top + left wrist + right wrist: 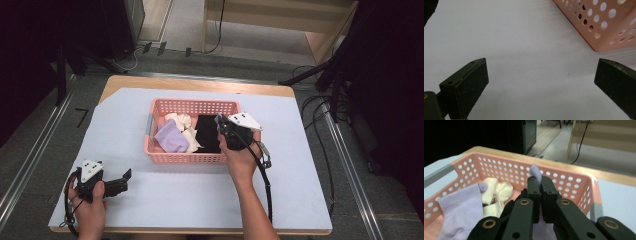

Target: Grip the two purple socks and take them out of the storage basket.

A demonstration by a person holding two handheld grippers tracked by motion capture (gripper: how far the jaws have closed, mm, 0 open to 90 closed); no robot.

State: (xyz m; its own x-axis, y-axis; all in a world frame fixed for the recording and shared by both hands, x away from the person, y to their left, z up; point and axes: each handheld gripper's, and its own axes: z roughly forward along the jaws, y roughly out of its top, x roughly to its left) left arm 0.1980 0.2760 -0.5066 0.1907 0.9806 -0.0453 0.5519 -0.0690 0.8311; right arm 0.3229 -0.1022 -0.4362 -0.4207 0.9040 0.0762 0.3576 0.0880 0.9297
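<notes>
Two grippers work over a white-covered table (190, 200) that fills the centre of the high view, with a pink perforated basket (190, 106) at its middle. Inside the basket lie a black cloth (206, 132) at the right, cream cloths (181, 121) at the upper centre, and a lavender cloth (171, 137) at the left. At right of centre in the high view, the right gripper (220, 125) reaches into the basket; in the right gripper view its jaws are pressed together on a fold of pale lavender fabric (535, 172), whose tip stands up above them at mid-frame. The left gripper (126, 180), at the lower left of the high view, rests near the table's front edge, its jaws spread wide with nothing between them, the basket corner (599, 37) showing at upper right of its own view. To do the lift well, the pinch should probably stay firm and rise straight, so that the fabric clears the basket rim without dragging its neighbours.
</notes>
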